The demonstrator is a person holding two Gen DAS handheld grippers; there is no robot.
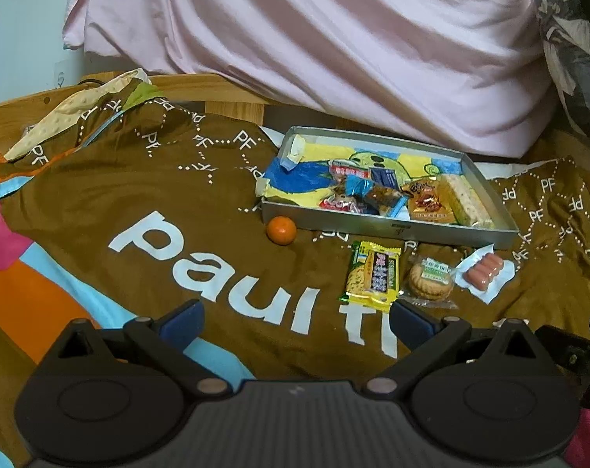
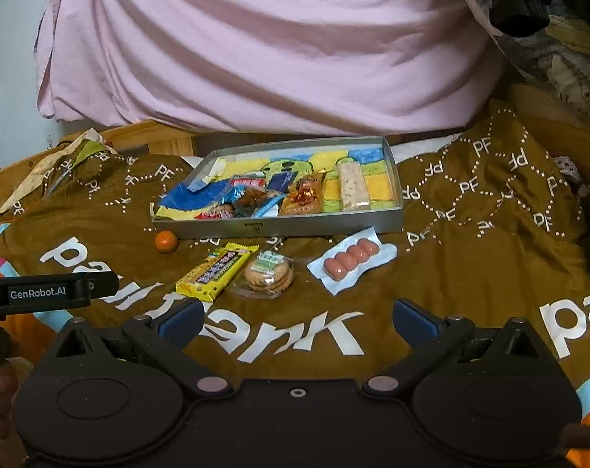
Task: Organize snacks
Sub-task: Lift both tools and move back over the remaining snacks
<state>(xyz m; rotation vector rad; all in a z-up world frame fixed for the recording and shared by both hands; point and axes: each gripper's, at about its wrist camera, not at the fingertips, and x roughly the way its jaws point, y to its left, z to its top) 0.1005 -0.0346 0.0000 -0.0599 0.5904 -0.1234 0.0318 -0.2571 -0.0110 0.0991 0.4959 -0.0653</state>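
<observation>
Shallow grey metal rectangular tray (image 2: 279, 228) on brown printed bedspread (image 2: 470, 273), lined with crayon drawing, holding heap of crinkly wrapped snacks (image 2: 256, 195); one pale nougat-like bar (image 2: 353, 187) along its right wall. In front of tray, four loose items: one small round orange fruit (image 2: 166, 241) at left corner, one yellow glossy cracker packet (image 2: 216, 271), one clear pack of round biscuits (image 2: 269, 275), one white-backed pack of four pink sausages (image 2: 351, 260). Pink creased cloth (image 2: 256, 46) behind tray. Left claw (image 1: 295, 321) open, empty. Right claw (image 2: 295, 318) open, empty.
</observation>
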